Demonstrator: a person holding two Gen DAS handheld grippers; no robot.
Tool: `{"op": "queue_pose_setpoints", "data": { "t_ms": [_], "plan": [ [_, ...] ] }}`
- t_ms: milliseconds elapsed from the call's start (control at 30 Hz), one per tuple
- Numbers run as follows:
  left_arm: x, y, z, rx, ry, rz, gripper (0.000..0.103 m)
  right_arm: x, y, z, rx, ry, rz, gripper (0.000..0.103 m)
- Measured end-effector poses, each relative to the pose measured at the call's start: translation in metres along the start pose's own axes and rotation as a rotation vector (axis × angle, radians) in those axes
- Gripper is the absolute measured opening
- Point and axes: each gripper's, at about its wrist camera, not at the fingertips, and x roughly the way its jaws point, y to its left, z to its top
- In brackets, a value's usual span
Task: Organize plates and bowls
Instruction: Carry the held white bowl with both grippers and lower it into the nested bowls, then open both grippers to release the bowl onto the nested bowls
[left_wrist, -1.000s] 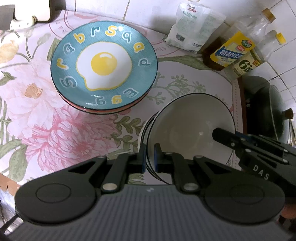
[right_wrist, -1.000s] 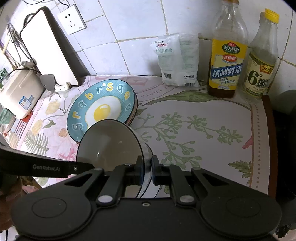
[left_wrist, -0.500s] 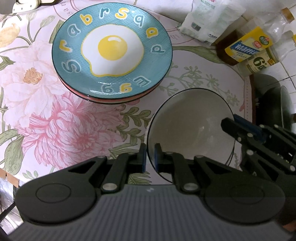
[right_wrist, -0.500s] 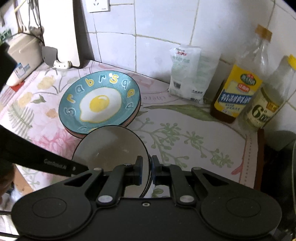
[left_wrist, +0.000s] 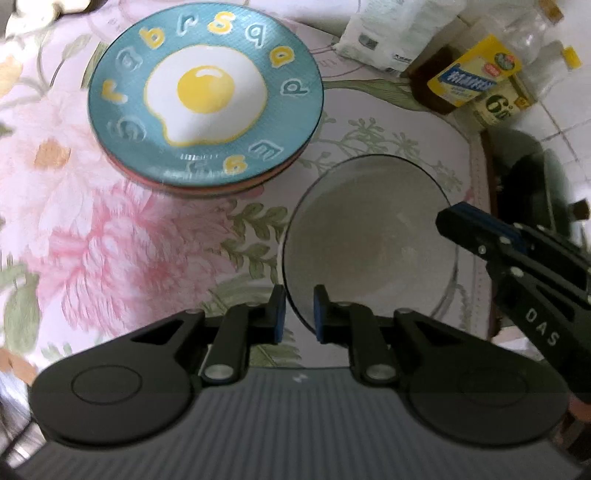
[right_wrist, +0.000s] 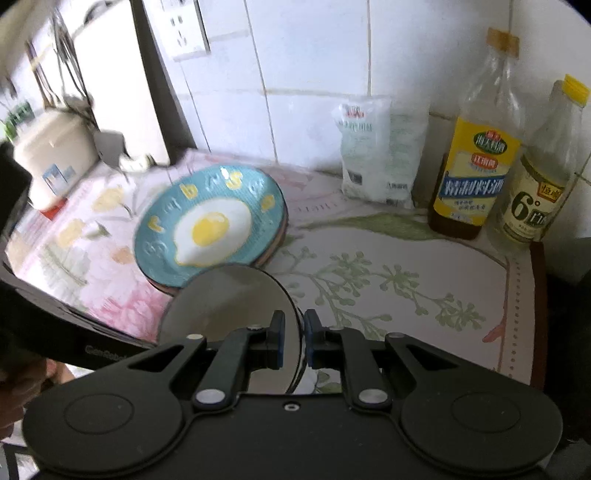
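Two grippers at one white bowl, each with the rim between its loosening jaws.

Left wrist view: the left gripper (left_wrist: 298, 314) straddles the near-left rim of the white bowl (left_wrist: 369, 240), its jaws easing apart with a visible gap on either side of the rim, so the pads no longer press it. The right gripper (left_wrist: 448, 218) reaches in from the right to the bowl's right rim. A second rim shows beneath at the lower right, so it sits nested in another. Far left lies the egg-print plate (left_wrist: 205, 98), topping a stack of plates on the floral cloth (left_wrist: 110, 251).
Right wrist view: the right gripper (right_wrist: 294, 341) has the bowl (right_wrist: 229, 306) rim between its blue pads (right_wrist: 280, 343), jaws beginning to open; whether they still touch I cannot tell. The plate (right_wrist: 210, 225) lies beyond; a white bag (right_wrist: 376, 155) and two bottles (right_wrist: 476, 173) stand by the tiled wall.
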Motion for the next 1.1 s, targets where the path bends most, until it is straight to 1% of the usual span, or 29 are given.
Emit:
{"op": "queue_pose_setpoints", "data": {
  "t_ms": [33,100,133,233,333,400,533,567,600,700,767,867,933,1000,1067,1100],
  "plan": [
    [-0.005,0.001,-0.003,-0.015,-0.007,-0.017,0.013,-0.006,0.0,-0.002,0.007,-0.022,0.006,0.016],
    [-0.014,0.0,-0.007,-0.02,-0.024,-0.021,0.013,-0.015,0.0,-0.006,0.024,-0.049,-0.016,0.017],
    [-0.02,-0.001,-0.01,-0.014,-0.034,-0.024,0.013,-0.021,0.0,-0.008,0.04,-0.065,-0.032,0.017],
    [-0.04,-0.003,-0.02,0.014,-0.078,-0.048,0.013,-0.039,0.002,-0.015,0.086,-0.11,-0.043,0.02],
    [-0.063,-0.009,-0.036,0.076,-0.157,-0.062,0.013,-0.057,0.011,-0.026,0.099,-0.17,-0.051,0.022],
    [-0.076,-0.015,-0.048,0.134,-0.213,-0.059,0.013,-0.071,0.02,-0.036,0.1,-0.217,-0.043,0.027],
    [-0.094,-0.021,-0.071,0.224,-0.288,-0.096,0.013,-0.091,0.04,-0.058,0.095,-0.286,-0.036,0.031],
    [-0.098,-0.023,-0.076,0.243,-0.307,-0.105,0.013,-0.095,0.045,-0.063,0.096,-0.297,-0.032,0.034],
    [-0.1,-0.024,-0.081,0.262,-0.325,-0.11,0.013,-0.098,0.048,-0.068,0.097,-0.308,-0.03,0.038],
    [-0.105,-0.026,-0.096,0.32,-0.376,-0.11,0.013,-0.105,0.059,-0.088,0.102,-0.342,-0.045,0.041],
    [-0.107,-0.026,-0.104,0.343,-0.398,-0.12,0.014,-0.109,0.066,-0.1,0.099,-0.355,-0.061,0.042],
    [-0.111,-0.022,-0.116,0.35,-0.415,-0.159,0.017,-0.116,0.072,-0.116,0.09,-0.372,-0.067,0.052],
    [-0.111,-0.018,-0.122,0.351,-0.416,-0.176,0.018,-0.118,0.073,-0.126,0.089,-0.375,-0.066,0.054],
    [-0.108,-0.015,-0.127,0.362,-0.419,-0.175,0.019,-0.119,0.073,-0.134,0.09,-0.373,-0.067,0.059],
    [-0.104,-0.013,-0.132,0.379,-0.422,-0.166,0.024,-0.117,0.072,-0.141,0.091,-0.372,-0.077,0.062],
    [-0.101,-0.012,-0.133,0.388,-0.423,-0.167,0.027,-0.116,0.071,-0.144,0.091,-0.372,-0.08,0.065]
  ]
}}
